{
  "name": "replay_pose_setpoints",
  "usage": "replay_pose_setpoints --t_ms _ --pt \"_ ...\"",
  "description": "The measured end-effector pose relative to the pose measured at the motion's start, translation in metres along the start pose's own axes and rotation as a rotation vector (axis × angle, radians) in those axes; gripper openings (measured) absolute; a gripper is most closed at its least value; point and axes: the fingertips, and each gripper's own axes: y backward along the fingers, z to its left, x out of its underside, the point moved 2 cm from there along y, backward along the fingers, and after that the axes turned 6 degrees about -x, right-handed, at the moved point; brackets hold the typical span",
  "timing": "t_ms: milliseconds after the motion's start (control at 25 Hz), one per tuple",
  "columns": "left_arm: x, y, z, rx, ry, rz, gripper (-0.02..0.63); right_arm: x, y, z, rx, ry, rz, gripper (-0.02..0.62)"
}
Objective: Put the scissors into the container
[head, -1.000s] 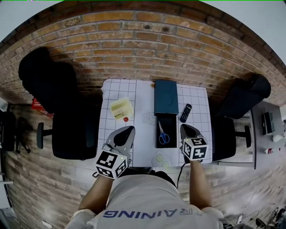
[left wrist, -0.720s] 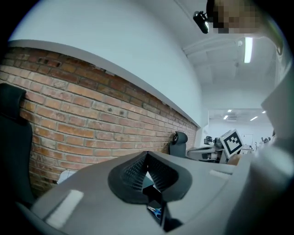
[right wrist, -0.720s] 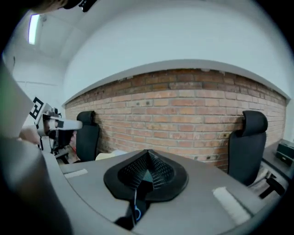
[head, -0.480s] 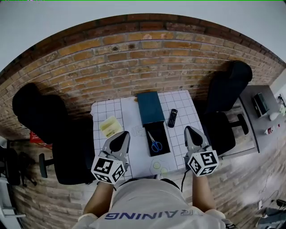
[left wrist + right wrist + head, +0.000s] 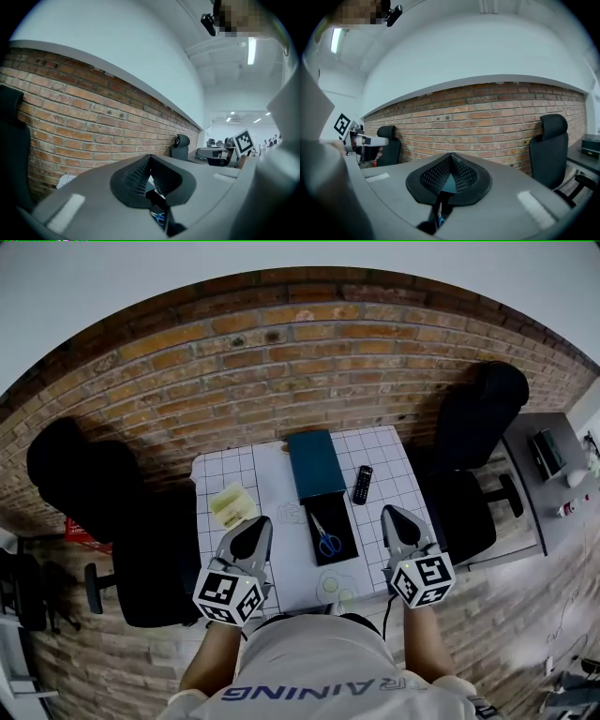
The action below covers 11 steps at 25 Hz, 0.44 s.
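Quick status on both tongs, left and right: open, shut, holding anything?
Left tongs: closed, nothing held.
Right tongs: closed, nothing held.

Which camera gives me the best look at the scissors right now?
The head view: the scissors lie whole, blue handles toward the person, on the black tray. Each gripper view shows only a blue sliver low in the frame.

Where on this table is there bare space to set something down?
Bare grid lies between the yellow container and the teal box, and right of the remote. The middle is crowded: the black tray holding the scissors.
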Motion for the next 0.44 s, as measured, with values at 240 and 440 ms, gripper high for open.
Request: replay_pose_setpoints --t_ms 240,440 --pt "0.003 0.007 0.001 -0.021 -0.002 0.007 0.002 0.005 -0.004 0.007 -0.037 0.002 0.011 0.015" --pt "0.006 0.008 0.004 -0.034 -0.007 0.007 0.002 0.015 -0.005 0.007 -0.046 -0.005 0.024 0.015"
